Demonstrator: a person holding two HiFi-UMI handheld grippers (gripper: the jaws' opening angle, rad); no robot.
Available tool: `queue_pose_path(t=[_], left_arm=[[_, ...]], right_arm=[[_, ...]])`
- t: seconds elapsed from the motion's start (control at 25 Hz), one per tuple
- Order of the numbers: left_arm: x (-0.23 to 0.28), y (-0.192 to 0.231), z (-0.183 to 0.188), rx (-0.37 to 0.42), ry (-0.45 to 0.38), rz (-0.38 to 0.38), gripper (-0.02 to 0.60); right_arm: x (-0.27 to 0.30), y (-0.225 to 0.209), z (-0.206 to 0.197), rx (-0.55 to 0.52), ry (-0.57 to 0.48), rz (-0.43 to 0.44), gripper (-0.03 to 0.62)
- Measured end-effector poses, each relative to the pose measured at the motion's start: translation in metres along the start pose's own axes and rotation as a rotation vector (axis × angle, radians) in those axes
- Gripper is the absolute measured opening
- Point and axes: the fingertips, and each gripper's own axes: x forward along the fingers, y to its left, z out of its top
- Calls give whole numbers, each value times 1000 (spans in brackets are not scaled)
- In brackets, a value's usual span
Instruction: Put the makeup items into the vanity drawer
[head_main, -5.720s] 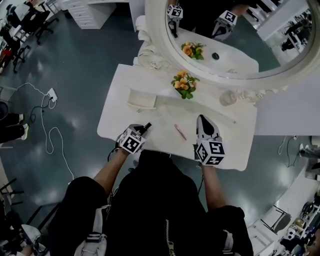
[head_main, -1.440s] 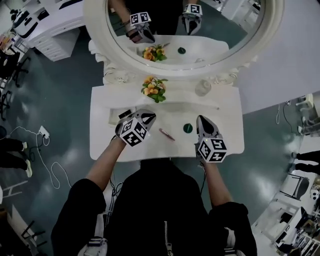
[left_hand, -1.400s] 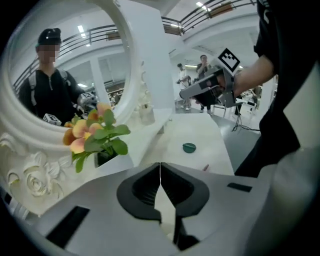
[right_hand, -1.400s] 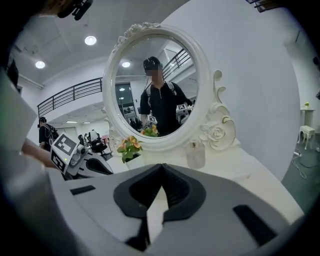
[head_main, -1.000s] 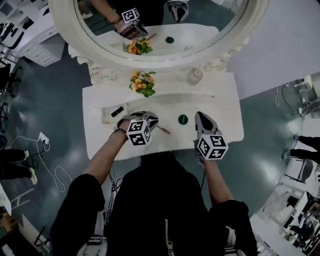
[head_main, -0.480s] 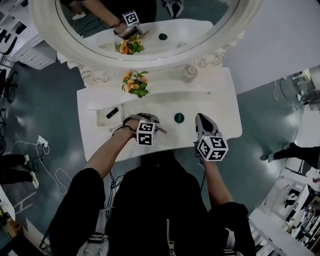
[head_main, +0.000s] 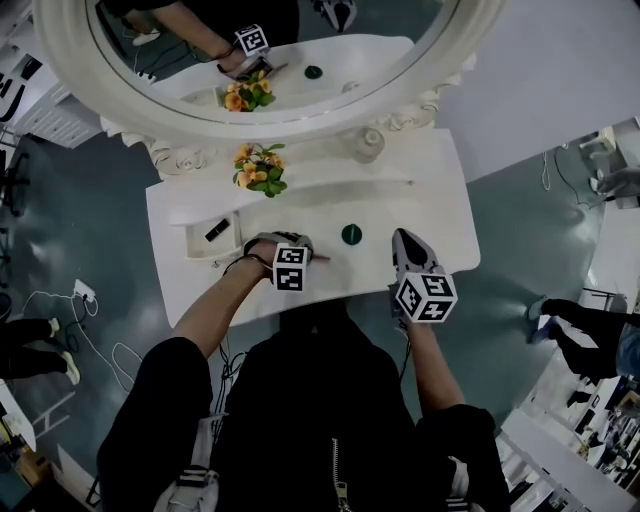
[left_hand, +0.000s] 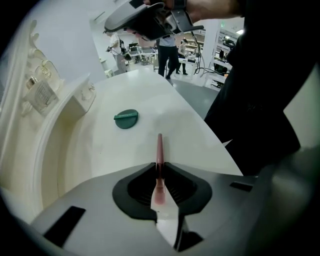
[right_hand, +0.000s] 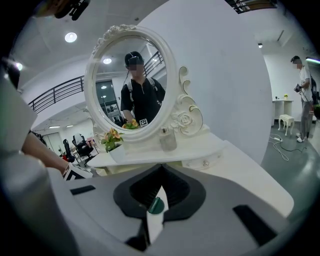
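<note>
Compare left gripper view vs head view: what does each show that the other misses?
Left gripper view only: the left gripper pinching the pink stick, its jaws having just been closing on it. Head view only: the open drawer holding a black item, plus the flowers. Both: the green compact lying free on the tabletop, and the right gripper.

I see the vanity top (head_main: 420, 200) in smooth, glossy white paint over a polished teal floor (head_main: 80, 230). Lower centre, the left gripper (left_hand: 160, 166) shows matt grey plastic, the pink pencil (left_hand: 159, 146) smooth, the green compact (left_hand: 126, 119) satin plastic.
</note>
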Motion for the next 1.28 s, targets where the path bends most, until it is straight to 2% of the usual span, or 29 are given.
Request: queue_pose_path(t=[0.32,0.72,0.96,1.28], left_arm=[[-25,13,1,-106,-72,81,64],[-94,33,-15,-365,-203,278,64],[-133,32,-48,-531,-238,394,63],[-173,15,-111,-710,-231,531,64]], right_arm=[[9,13,10,-23,-6,41,5],[32,53,23,-89,-6,152,5],[48,89,27,-139,5,244,5],[71,136,31,-211,23,357,5]])
